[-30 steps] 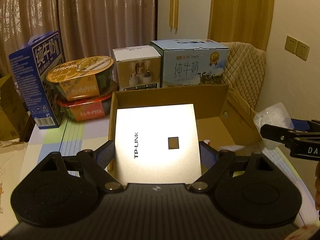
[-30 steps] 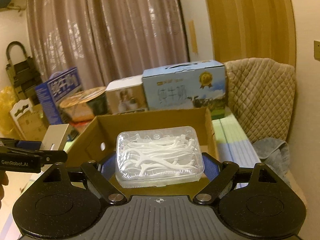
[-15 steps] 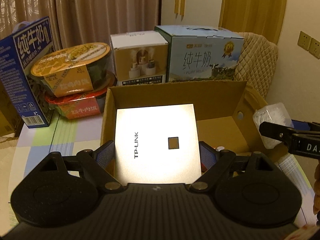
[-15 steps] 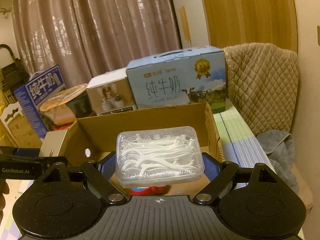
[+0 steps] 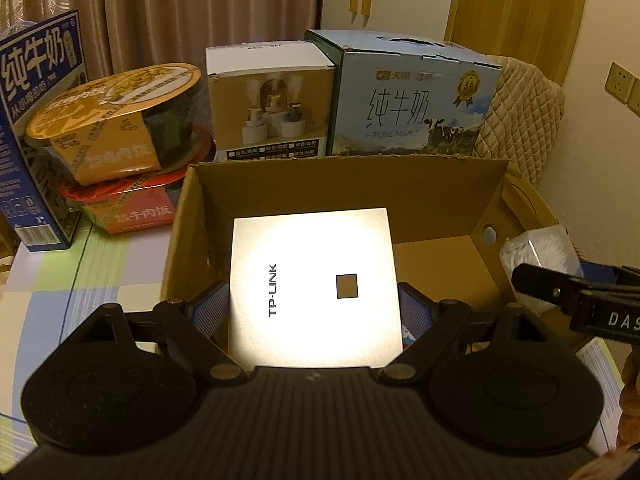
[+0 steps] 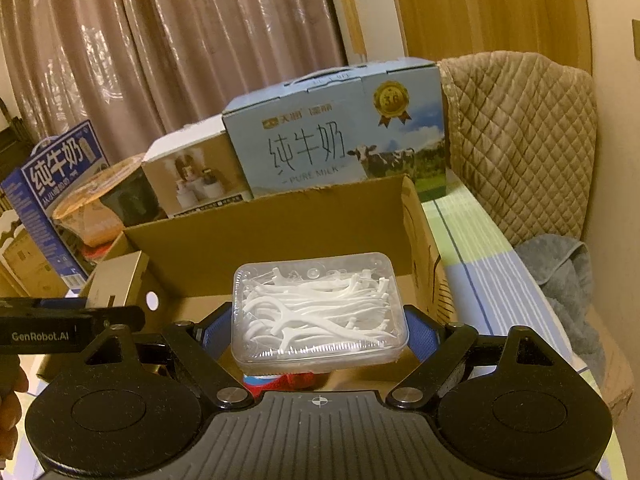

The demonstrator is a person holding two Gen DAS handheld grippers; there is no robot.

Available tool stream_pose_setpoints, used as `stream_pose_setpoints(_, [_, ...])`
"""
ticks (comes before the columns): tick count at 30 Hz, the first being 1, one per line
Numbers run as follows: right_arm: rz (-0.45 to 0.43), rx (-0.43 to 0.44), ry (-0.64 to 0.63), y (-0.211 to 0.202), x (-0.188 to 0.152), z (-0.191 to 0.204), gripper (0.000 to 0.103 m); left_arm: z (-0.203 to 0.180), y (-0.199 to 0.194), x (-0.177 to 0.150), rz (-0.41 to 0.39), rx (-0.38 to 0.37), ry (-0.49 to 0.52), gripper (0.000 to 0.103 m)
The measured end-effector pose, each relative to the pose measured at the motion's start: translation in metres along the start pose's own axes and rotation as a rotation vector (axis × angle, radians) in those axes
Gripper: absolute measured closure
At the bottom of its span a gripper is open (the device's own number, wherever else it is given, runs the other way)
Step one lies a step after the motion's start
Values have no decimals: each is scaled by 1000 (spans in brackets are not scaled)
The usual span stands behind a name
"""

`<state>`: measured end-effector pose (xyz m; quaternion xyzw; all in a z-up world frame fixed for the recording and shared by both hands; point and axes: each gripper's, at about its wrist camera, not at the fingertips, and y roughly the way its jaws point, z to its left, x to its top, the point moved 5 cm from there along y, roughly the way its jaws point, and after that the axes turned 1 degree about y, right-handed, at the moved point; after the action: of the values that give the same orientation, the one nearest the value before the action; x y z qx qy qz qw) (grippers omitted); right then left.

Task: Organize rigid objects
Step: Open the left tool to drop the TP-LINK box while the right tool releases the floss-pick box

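1. Brown corrugated cardboard box (image 5: 332, 184), open at the top, stands on the checked surface (image 5: 100, 264). Both carried things are held over its mouth, presumably so each can be lowered inside.
2. The left gripper (image 5: 314, 312) is clamped on the 2 side edges of a flat, square, white carton (image 5: 312, 284), held face up above the box's left half. A grip by the edges leaves the bottom free to be set down.
3. The right gripper (image 6: 320, 330) is clamped on the ends of a clear rectangular plastic case of white floss picks (image 6: 318, 308), held level over the box's right half. A red and white item (image 6: 280, 380) shows just beneath the case; what it is I cannot tell.
4. Readable writing:
   - "TP-LINK" on the white carton.
   - "纯牛奶" and "PURE MILK" on the pale blue milk carton with cows (image 5: 412, 96) behind the box.
   - "纯牛奶" on the dark blue milk carton (image 5: 36, 120) at the left.
   - "牛肉饭" on the lower of 2 stacked instant meal bowls (image 5: 120, 152).
   - "GenRobot.AI" on the left gripper's side, seen from the right wrist.
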<state>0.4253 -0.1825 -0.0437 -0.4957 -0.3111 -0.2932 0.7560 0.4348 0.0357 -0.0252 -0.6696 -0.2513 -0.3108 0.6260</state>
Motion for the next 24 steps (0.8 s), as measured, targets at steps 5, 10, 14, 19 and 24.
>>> stream_pose_setpoints(5, [2,-10,4,4,0,-4,19,-3,9,0,4,-15,-13,18])
stream_pose_setpoints(10, [-2,-13,2,6,1,-3,19,-9,20,-2,17,-29,-13,17])
stream_pose_setpoints(14, [-1,-8,0,7,1,-3,19,-10,24,-1,7,-25,-26,17])
stream_pose_setpoints(19, [0,-4,7,7,1,-3,19,-4,21,1,-5,-14,-55,17])
stream_pose_setpoints(24, [2,-3,11,8,1,-3,19,-2,14,6,-13,-9,-46,17])
